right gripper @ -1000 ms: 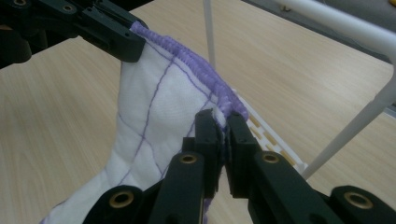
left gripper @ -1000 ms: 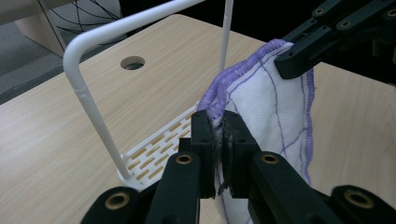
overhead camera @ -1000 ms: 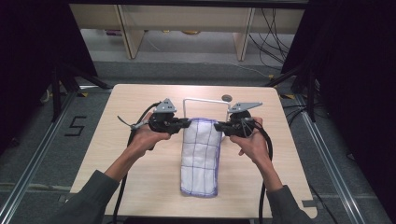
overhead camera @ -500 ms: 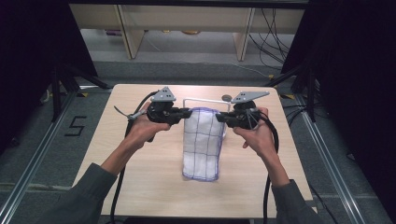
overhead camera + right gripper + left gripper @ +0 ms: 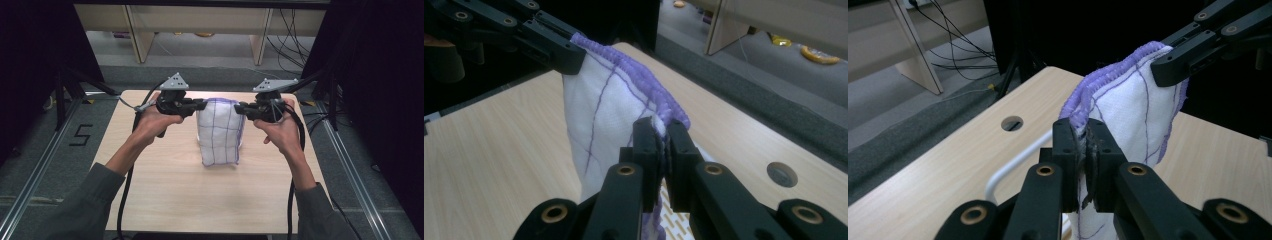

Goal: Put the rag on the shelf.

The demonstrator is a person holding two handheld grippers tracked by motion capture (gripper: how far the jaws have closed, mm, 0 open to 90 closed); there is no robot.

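standing over the pale wood surface [image 5: 165, 200], a person holds a white cloth [image 5: 219, 135] with purple edging up by its two top corners, so it hangs between the hands with its lower edge about at the wood. the left tongs [image 5: 200, 104] are pinched tight on one corner, the right tongs [image 5: 239, 107] tight on the other. i'd say this is the lift-and-spread step. a white rail [image 5: 1013, 167] sits behind; next likely calls for both hands moving level together, keeping the cloth taut.
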